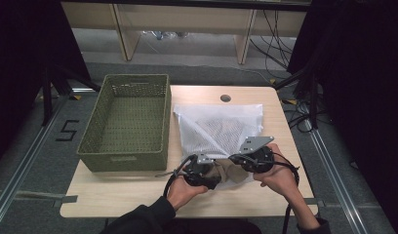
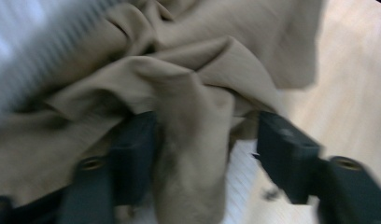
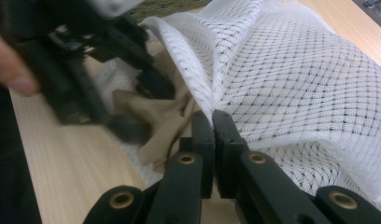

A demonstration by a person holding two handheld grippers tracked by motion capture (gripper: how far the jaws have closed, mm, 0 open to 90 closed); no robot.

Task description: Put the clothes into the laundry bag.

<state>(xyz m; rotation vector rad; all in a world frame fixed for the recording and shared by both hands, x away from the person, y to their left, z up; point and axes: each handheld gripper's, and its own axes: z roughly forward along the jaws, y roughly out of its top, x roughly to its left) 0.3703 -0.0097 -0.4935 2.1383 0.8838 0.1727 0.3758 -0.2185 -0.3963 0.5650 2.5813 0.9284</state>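
Wooden table (image 1: 119,195) on grey floor (image 1: 26,146), green basket (image 1: 126,122), white mesh bag (image 1: 221,126)

Only readable thing is a black "5" (image 1: 68,130) marked on the grey floor (image 1: 36,146) left of the table.

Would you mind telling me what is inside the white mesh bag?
A tan cloth sticks out of the white mesh bag at its near opening, where the left gripper reaches it. A darker patch shows through the mesh, but what lies deeper is covered.
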